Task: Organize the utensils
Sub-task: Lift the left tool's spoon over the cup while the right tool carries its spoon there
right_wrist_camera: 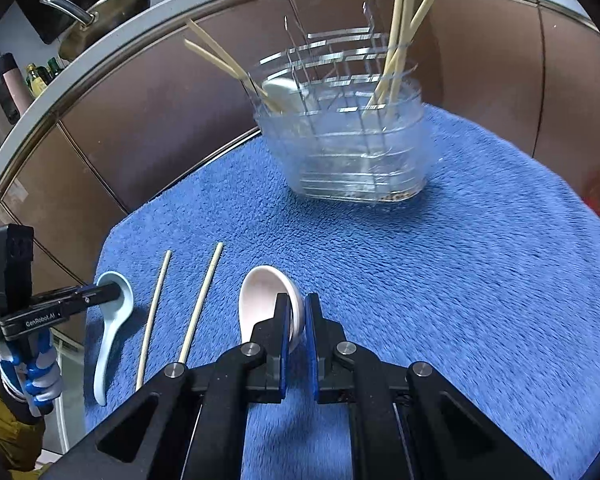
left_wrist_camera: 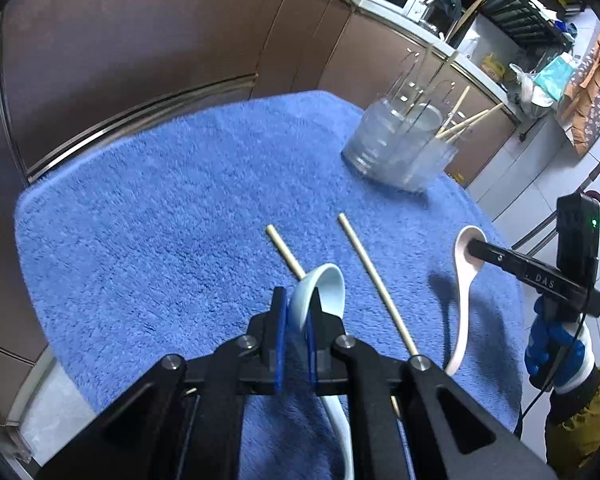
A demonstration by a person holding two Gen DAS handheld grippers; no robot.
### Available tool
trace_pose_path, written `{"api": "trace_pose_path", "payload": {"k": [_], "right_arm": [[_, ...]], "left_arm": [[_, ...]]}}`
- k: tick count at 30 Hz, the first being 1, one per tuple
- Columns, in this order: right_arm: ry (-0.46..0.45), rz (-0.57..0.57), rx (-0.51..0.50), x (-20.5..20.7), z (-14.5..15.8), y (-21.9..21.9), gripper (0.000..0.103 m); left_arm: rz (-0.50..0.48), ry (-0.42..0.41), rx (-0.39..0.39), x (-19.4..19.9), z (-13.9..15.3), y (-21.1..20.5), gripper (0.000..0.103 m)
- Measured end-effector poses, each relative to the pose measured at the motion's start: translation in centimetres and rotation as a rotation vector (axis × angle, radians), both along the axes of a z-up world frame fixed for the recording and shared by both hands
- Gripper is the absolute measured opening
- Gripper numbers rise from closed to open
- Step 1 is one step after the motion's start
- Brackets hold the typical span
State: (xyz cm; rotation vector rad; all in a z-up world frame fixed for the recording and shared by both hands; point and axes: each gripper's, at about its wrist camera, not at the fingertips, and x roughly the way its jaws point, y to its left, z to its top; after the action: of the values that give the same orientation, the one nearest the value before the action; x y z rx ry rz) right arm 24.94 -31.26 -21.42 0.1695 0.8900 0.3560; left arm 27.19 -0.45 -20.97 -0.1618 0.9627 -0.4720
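The left hand-held gripper point(right_wrist_camera: 108, 294), labelled "GenRobot.AI", clamps the blue spoon point(right_wrist_camera: 114, 322).

— How is the left gripper point(left_wrist_camera: 299, 312) held?
— Its fingers are closed on a spoon's bowl rim.
— And the right gripper point(right_wrist_camera: 296, 320)?
— The same grasp is seen; each handle is gripped by a gloved hand point(left_wrist_camera: 556, 348).

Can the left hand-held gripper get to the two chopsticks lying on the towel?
Probably not yet. The left hand-held gripper is shut on the blue spoon, so it has no free grip. The chopsticks lie right beside it on the towel, uncovered.
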Motion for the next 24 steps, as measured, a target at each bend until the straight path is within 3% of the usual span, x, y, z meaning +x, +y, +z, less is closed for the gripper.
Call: {"api": "trace_pose_path", "payload": {"k": [9, 24], "right_arm": [[-0.085, -0.019, -0.057, -3.6, 2.6, -1.1, 0.007], [-0.21, -0.116, -0.086, -8.1, 7.5, -4.4, 0.007]], "left_arm": [[-0.004, -0.089, 0.008, -2.8, 3.3, -0.5, 0.008], [-0.034, -0.167, 0.035, -5.5, 7.6, -2.6, 0.008]]}}
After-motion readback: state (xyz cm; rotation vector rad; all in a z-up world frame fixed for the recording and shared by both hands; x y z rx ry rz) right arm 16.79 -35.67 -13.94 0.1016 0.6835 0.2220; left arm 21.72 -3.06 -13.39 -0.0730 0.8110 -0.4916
